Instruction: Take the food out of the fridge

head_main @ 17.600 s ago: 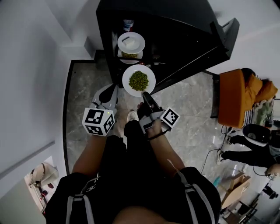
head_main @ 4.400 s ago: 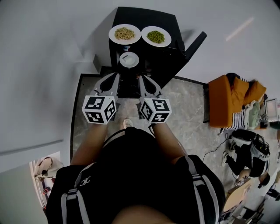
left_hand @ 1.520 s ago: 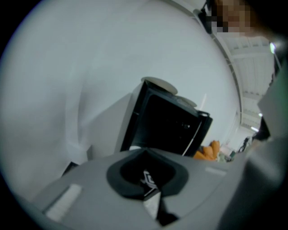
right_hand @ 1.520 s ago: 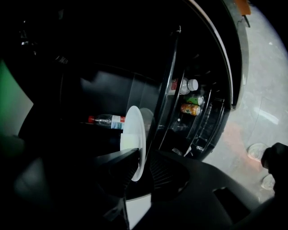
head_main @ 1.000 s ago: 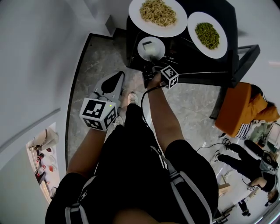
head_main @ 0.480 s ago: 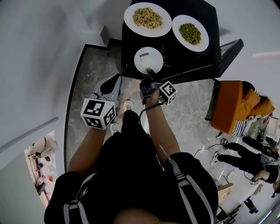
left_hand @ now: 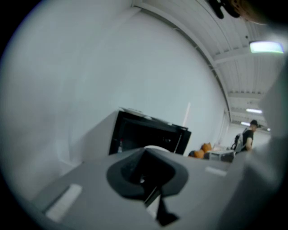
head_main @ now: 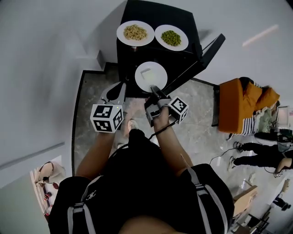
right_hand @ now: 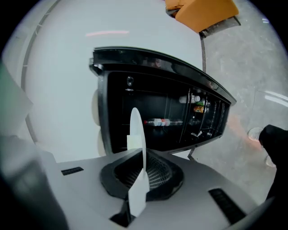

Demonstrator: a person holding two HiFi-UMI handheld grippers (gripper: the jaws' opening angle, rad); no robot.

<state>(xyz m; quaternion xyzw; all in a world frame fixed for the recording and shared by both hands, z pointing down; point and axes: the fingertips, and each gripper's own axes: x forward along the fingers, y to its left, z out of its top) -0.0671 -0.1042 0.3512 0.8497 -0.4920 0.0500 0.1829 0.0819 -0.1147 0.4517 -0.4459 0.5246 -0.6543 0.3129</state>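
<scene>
The left gripper (head_main: 120, 87) hovers over the grey floor (head_main: 89, 109) just in front of the fridge's left corner. Its jaws are pressed together with nothing between them, and its own view looks past them at the white wall and the dark fridge front. The black fridge (head_main: 155, 13) stands against the wall with two plates side by side on its top: the left plate (head_main: 120, 33) carries a yellowish heap of food, the right plate (head_main: 158, 39) a green heap. Below them, in front of the open fridge and clear of its shelves, is a third plate (head_main: 158, 72) with a pale block (head_main: 145, 74) lying on it. The right gripper (head_main: 154, 89) is clamped on the near rim of this plate and holds it out roughly level. In the right gripper view the plate shows edge-on, with the rim deep between the ribbed pads and the block sitting on one side of it. Behind it the fridge interior is open, with a bottle (right_hand: 157, 122) lying on a shelf and small items in the door racks. The fridge door (head_main: 208, 51) stands swung out to the right. Further right, well apart from the fridge, is an orange seat (head_main: 238, 100), and a person (head_main: 256, 153) at the edge.
</scene>
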